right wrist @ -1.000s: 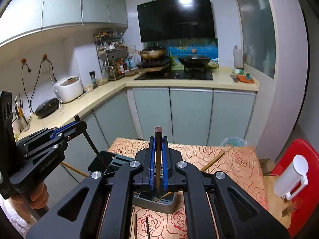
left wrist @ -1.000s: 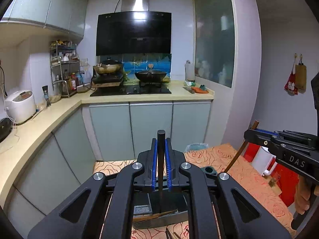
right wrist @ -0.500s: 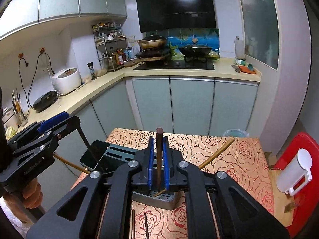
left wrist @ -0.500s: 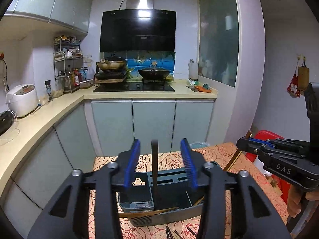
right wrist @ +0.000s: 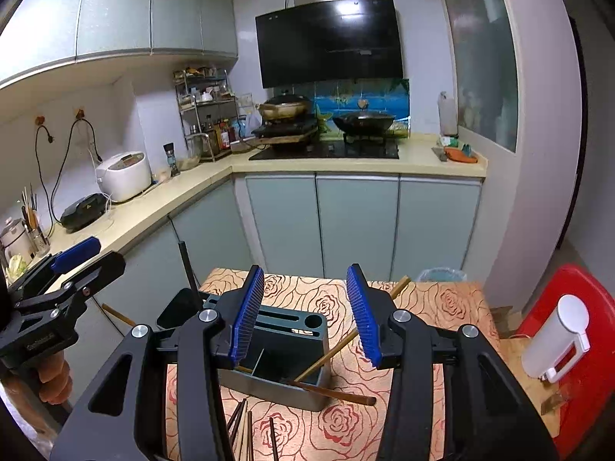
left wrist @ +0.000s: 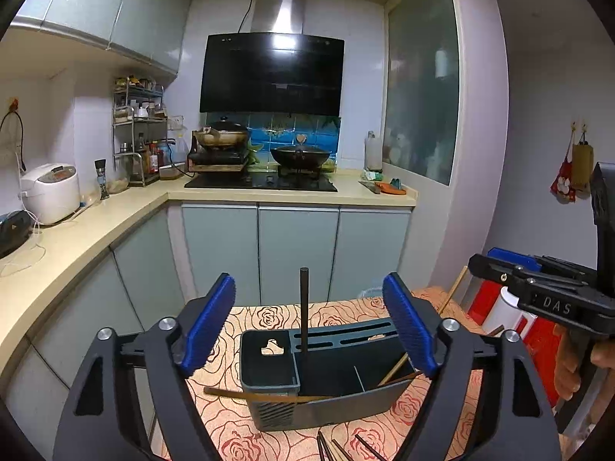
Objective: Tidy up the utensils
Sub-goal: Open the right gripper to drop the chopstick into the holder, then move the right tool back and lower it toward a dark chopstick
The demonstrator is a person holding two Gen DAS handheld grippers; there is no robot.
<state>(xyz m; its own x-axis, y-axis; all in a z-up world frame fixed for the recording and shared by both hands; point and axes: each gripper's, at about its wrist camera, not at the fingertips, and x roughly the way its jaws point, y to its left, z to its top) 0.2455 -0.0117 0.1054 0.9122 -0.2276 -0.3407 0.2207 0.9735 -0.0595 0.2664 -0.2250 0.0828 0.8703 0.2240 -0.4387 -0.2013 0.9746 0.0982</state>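
Note:
A dark grey utensil holder (left wrist: pixel 346 407) (right wrist: pixel 269 384) stands on the flowered tablecloth. My left gripper (left wrist: pixel 309 326) (right wrist: pixel 86 261) is opening wide. A black chopstick (left wrist: pixel 304 307) (right wrist: pixel 188 272) stands upright between its jaws, free of both pads, with its lower end in the holder. My right gripper (right wrist: pixel 305 315) (left wrist: pixel 496 259) is opening too, with nothing pressed between its pads. A pale wooden chopstick (right wrist: pixel 338 345) leans out of the holder to the right. A brown chopstick (right wrist: pixel 334 392) lies slanted over the holder's front wall.
Several loose chopsticks (right wrist: pixel 242 430) (left wrist: pixel 338 447) lie on the cloth in front of the holder. A red stool (right wrist: pixel 592 307) with a white dispenser (right wrist: pixel 557 338) stands at the right. Kitchen counter (left wrist: pixel 77 238) and cabinets lie behind the table (right wrist: pixel 442 299).
Both grippers went from shut to open. The left let go of the black chopstick, which stays upright in the holder. The brown chopstick no longer stands between the right pads.

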